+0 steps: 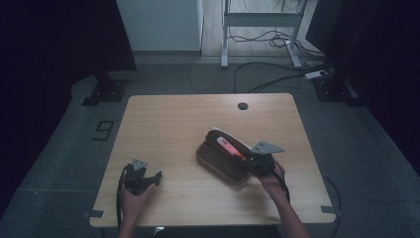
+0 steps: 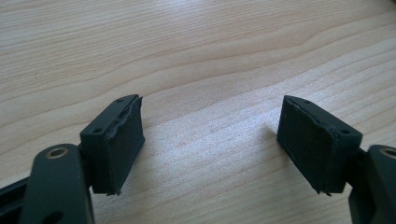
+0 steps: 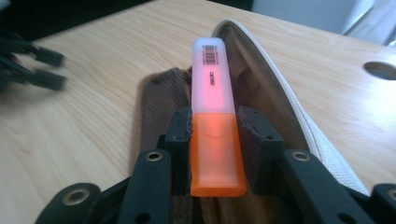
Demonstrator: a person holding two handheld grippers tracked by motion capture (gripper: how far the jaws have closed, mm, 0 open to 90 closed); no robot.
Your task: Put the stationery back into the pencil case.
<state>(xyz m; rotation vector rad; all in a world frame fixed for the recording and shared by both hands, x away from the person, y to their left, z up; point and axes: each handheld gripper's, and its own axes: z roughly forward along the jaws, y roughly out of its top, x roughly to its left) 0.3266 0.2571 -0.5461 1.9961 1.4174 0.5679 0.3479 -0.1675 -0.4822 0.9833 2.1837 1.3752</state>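
- High view: a brown pencil case point(image 1: 221, 164) lies on the table point(image 1: 168, 124), right of centre and nearer the front edge than the back, its long axis running diagonally toward the front right corner.
- The right gripper point(image 1: 255, 161) sits at the case's front-right end, clamped on a highlighter point(image 1: 229, 148) that lies along the open mouth.
- Right gripper view: the pads press both flanks of the highlighter point(image 3: 215, 135) at its orange cap, just below the seam with the pale pink barrel; the barrel points away over the case's opening, between the brown wall and the pale zipped lip point(image 3: 285, 98).
- The step in hand looks like feeding the marker into the case. To do it well, keep the barrel in line with the opening, tip the far end down past the lip, and release only once the body rests inside.
- How deep the far end already sits is hard to judge from here; it may be resting on the rim.
- Left gripper view: the left gripper point(image 2: 210, 135) hovers over bare wood near the front left corner, jaws wide apart with nothing between them. It could steady the case's near edge if it slides.
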